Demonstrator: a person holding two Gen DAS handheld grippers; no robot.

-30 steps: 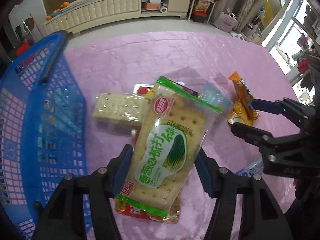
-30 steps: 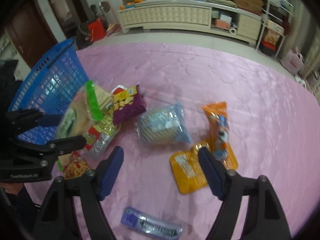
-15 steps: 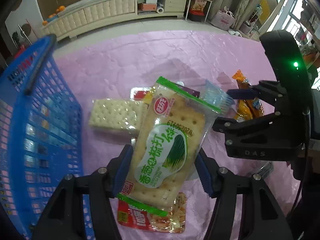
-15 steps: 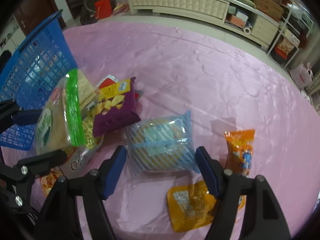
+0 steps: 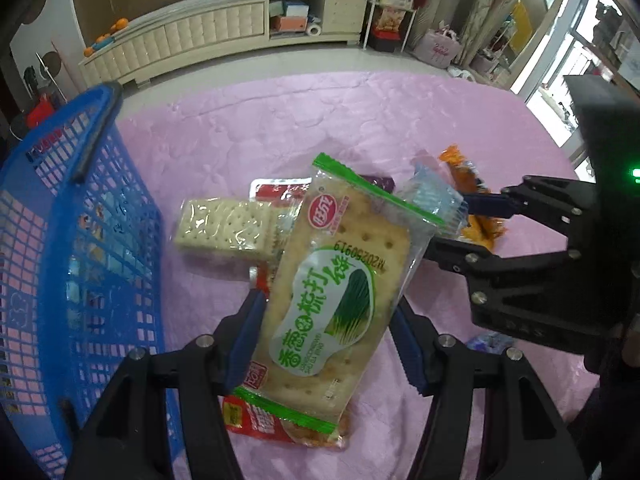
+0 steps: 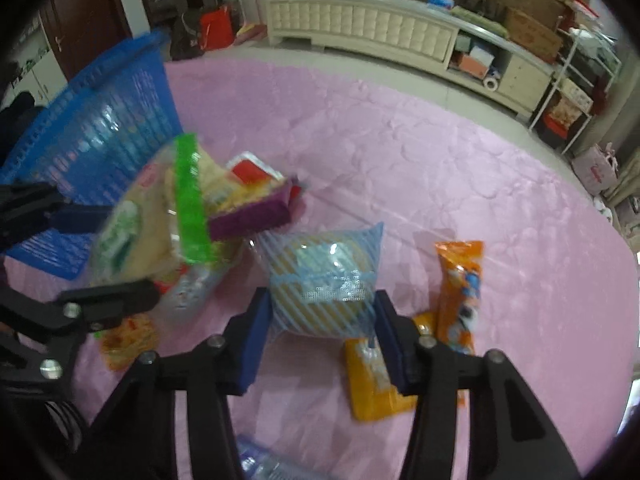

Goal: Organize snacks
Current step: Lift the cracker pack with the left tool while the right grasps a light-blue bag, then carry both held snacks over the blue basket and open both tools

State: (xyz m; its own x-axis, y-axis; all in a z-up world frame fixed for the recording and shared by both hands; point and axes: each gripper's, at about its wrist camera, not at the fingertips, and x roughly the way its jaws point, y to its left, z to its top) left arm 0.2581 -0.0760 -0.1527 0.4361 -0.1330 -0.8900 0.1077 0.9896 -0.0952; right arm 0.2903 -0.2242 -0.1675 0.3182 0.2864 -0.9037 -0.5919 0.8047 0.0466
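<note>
Left fingers (image 5: 326,338) grip the cracker pack (image 5: 340,300), basket (image 5: 76,248) at frame left; right fingers (image 6: 320,338) wide apart round the blue bag (image 6: 324,280).

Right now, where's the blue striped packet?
The striped packet sits between the right tongs, on the pink cloth, with the orange packet to its right.

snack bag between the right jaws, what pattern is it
Light blue diagonal stripes on the clear snack bag; right wrist view shows it best.
</note>
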